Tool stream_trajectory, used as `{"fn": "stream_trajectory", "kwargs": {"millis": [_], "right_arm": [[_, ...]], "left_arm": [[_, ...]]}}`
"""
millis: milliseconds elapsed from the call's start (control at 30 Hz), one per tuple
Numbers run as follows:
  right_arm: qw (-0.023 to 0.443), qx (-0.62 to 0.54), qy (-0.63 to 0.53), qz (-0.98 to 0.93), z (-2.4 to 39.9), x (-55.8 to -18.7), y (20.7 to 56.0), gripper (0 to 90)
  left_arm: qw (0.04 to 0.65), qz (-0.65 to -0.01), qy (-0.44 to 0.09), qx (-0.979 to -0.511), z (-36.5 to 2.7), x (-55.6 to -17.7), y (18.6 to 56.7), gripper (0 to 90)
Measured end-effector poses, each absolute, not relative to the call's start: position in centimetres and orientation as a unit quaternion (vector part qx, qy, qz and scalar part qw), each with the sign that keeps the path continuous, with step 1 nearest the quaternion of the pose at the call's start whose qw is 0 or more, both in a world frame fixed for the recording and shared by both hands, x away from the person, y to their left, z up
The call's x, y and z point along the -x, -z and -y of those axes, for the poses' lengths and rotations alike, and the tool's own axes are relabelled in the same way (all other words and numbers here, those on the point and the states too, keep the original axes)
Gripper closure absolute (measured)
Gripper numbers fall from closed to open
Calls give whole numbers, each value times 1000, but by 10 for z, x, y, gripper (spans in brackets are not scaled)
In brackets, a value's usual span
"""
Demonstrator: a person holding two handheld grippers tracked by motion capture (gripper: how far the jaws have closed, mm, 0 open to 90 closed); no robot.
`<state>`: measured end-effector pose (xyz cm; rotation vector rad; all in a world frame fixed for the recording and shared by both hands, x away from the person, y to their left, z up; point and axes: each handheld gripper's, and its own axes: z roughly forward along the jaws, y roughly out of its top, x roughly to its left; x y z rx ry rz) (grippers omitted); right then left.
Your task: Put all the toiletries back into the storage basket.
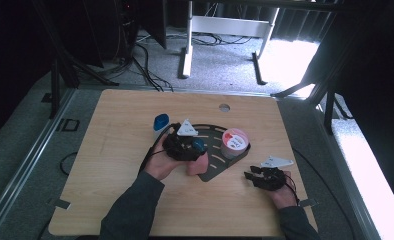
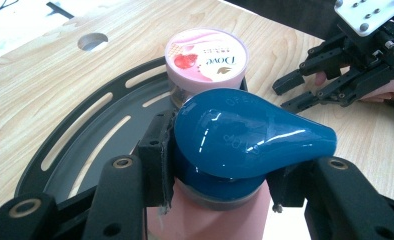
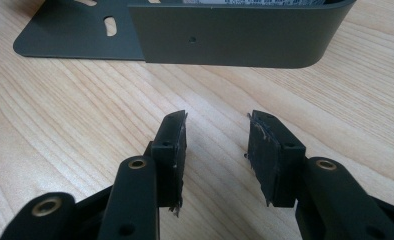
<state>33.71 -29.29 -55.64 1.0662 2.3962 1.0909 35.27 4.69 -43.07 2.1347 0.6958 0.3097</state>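
A pink bottle point(image 2: 205, 222) with a teal pump head point(image 2: 245, 132) stands at the near edge of a black slotted tray point(image 2: 85, 145). My left gripper point(image 2: 220, 175) is shut on the bottle's teal collar just under the pump head. In the high view the left gripper point(image 1: 191, 146) holds the bottle point(image 1: 197, 165) at the tray's point(image 1: 212, 172) near left side. A pink Dove tub point(image 1: 234, 141) sits on the tray against its right wall. My right gripper point(image 1: 254, 175) rests open on the wood right of the tray, nothing between its fingers point(image 3: 172, 145).
A small blue object point(image 1: 161, 121) lies on the table left of the tray. A round hole point(image 1: 224, 107) sits near the table's far edge. The tray's dark wall point(image 3: 235, 35) stands just ahead of the right gripper. Bare wood lies around both hands.
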Motion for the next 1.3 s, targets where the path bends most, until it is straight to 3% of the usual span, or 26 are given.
{"fn": "stream_trajectory", "kwargs": {"millis": [1300], "right_arm": [[148, -372, -381, -834, 294, -337, 556, 586]], "left_arm": [[420, -292, -144, -847, -27, -379, 425, 527]]}}
